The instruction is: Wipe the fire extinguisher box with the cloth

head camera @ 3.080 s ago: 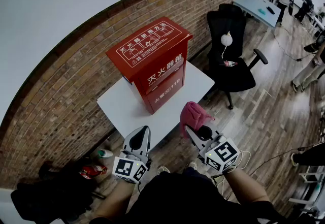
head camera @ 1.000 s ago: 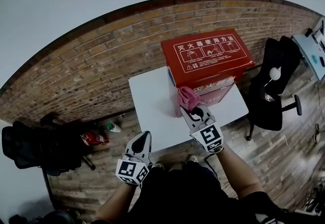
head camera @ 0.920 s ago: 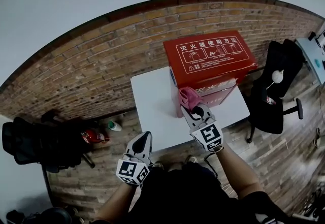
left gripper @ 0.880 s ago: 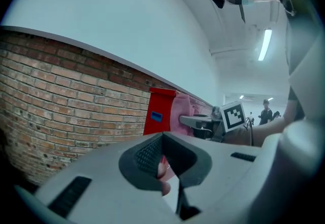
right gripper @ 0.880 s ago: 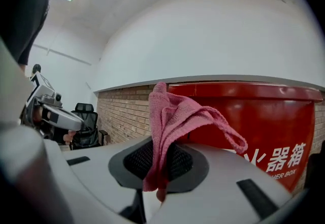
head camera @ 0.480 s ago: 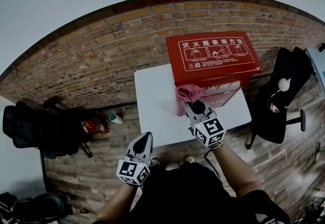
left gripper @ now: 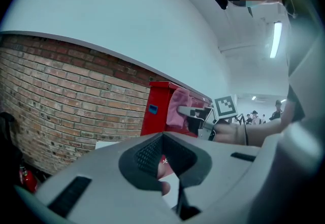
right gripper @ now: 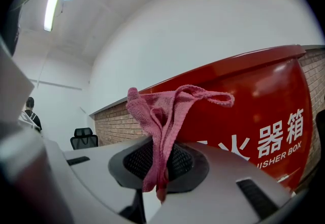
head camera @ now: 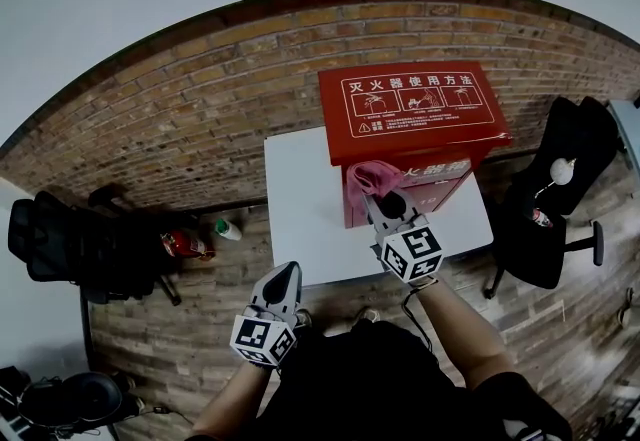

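Right gripper (head camera: 385,201) pinches cloth (head camera: 368,175) at box (head camera: 415,114) front just ahead; 3 s ago well short | left gripper (head camera: 281,278) pressed together, empty, behind-left.

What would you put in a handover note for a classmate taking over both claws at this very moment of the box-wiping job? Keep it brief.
Right claw: shut on the pink cloth, bunched just under the lid edge at the front of the red fire extinguisher box; contact looks likely.
Left claw: shut, empty, low near the body, off the white table.
Done: cloth is gripped and brought to the box. How much has been wiped cannot be told.
Left: wipe the front, lid and sides.
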A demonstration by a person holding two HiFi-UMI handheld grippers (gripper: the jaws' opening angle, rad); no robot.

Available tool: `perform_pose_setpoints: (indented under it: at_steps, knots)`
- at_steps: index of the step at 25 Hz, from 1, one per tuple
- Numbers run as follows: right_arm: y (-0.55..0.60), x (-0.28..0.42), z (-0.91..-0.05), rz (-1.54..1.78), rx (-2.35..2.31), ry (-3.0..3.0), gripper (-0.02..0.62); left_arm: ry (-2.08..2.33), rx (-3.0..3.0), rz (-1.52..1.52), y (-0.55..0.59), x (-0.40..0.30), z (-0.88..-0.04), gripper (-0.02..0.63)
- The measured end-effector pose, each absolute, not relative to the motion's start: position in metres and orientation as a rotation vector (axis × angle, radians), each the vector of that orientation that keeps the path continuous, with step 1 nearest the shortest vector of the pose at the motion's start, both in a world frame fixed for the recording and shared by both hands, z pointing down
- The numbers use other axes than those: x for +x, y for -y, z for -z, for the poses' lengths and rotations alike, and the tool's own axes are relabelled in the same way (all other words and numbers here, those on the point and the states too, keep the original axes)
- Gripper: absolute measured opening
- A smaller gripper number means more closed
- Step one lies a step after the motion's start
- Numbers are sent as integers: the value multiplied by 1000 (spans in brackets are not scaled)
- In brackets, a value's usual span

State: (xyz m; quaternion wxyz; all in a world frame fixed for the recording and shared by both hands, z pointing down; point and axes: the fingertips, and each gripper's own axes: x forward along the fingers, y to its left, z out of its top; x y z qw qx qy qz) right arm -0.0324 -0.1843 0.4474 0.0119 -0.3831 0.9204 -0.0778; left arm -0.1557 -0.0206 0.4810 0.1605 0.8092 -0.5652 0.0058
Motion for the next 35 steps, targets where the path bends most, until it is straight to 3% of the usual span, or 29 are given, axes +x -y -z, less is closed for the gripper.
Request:
perform_pose_setpoints:
  at_steps: [35]
  knots:
    - [201,35,-449,164,-1290,-2891,61,1595,2333,-7,40,-126,-483,17]
